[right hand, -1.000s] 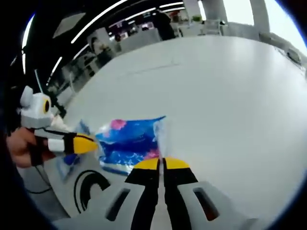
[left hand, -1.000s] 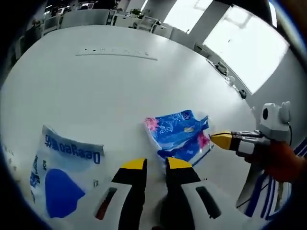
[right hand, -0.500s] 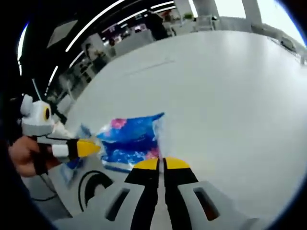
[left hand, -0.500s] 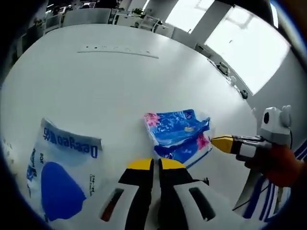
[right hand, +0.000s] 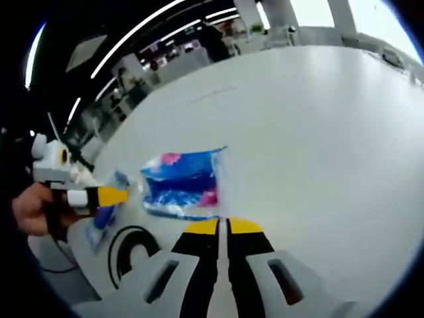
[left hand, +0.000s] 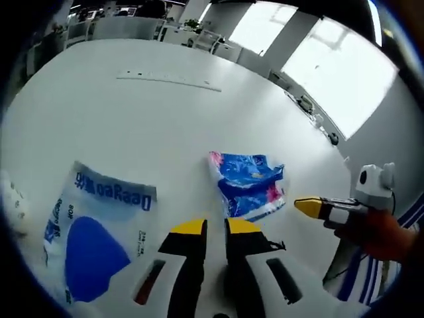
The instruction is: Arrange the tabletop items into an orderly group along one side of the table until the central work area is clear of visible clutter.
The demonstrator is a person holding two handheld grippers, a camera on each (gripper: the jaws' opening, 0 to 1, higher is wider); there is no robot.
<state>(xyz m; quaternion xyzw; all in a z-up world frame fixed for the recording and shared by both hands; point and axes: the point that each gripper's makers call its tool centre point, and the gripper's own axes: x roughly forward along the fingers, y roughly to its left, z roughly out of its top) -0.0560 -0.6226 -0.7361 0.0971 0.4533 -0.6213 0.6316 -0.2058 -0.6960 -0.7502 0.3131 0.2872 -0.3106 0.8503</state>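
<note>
Two packs are lying on the white worktop [left hand: 132, 126]. In the left gripper view, a white pack [left hand: 93, 228] with a blue patch is sitting far left, its lower edge cut off. The left gripper [left hand: 209, 228] is hovering mid-frame, jaws slightly parted, holding nothing. A blue-pink pack [left hand: 247, 185] is lying just beyond. The right gripper [left hand: 306, 207] is entering from the right; in its own view [right hand: 222, 226] the jaws are pressed together, empty, just short of the blue-pink pack [right hand: 182, 184]. Print on both packs is hard to read.
</note>
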